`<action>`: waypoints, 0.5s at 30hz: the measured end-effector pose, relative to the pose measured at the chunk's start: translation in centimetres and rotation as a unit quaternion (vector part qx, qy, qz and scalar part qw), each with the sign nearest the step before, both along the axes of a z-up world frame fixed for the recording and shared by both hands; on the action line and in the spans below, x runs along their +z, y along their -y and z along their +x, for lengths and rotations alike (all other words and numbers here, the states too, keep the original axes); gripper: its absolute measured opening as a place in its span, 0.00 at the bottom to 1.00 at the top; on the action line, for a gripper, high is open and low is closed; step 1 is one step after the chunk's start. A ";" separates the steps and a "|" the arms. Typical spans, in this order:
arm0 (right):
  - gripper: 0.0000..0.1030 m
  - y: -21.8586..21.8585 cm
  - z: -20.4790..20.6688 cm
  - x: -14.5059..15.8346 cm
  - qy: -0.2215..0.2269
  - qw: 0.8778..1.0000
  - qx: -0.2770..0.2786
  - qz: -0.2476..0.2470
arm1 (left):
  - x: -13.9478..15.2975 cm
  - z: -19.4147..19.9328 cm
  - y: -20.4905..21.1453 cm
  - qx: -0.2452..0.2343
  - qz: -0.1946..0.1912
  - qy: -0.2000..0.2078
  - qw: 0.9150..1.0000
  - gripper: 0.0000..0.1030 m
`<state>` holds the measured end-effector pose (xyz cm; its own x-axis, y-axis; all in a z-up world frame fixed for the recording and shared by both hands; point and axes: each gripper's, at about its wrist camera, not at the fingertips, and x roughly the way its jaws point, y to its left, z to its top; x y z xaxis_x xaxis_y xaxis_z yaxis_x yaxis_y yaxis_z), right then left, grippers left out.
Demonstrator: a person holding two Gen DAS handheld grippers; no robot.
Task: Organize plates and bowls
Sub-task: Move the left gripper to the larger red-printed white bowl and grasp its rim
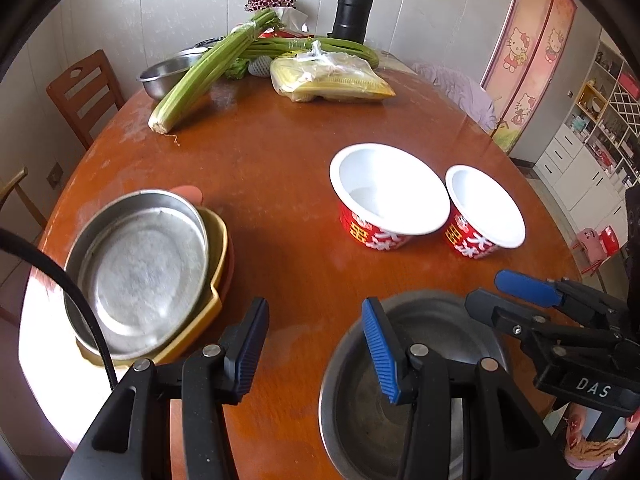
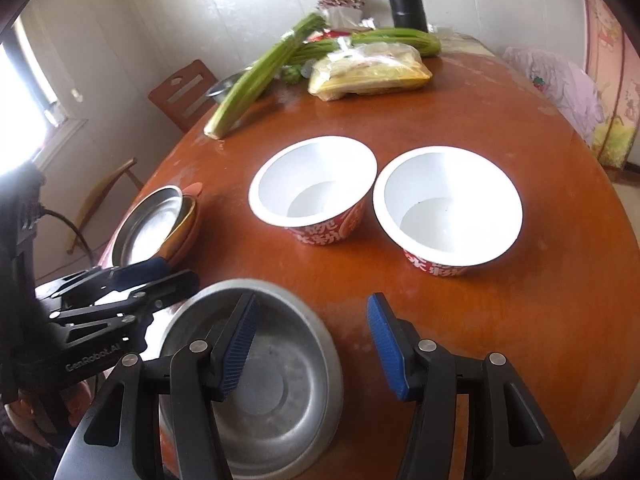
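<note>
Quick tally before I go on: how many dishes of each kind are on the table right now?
Red-and-white paper bowls: 2
Steel bowls: 2, one near the grippers, one behind the celery
Stacked shallow dishes at the left edge: 3, a steel pan on a yellow dish on a reddish-orange one
Total: 7

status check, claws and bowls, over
Left claw and right claw open, empty. Steel bowl beneath them; two paper bowls unstacked. Path clear.
</note>
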<state>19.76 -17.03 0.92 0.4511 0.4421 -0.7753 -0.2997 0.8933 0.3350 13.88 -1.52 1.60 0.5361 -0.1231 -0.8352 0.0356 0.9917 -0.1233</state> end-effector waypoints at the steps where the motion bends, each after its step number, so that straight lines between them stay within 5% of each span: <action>1: 0.56 -0.1 0.5 -0.1 -0.009 1.000 -0.001 0.002 | 0.1 0.3 -0.1 0.001 0.001 0.002 1.000 0.47; 15: 0.56 -1.3 5.0 -0.8 -0.046 0.998 -0.026 0.026 | 1.5 6.9 0.1 -0.004 0.017 0.006 1.000 0.47</action>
<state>24.80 -15.73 0.11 0.4020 0.4603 -0.7915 -0.2194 0.8877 0.4048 20.80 -1.64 3.07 0.5457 -0.0995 -0.8320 0.0443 0.9950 -0.0898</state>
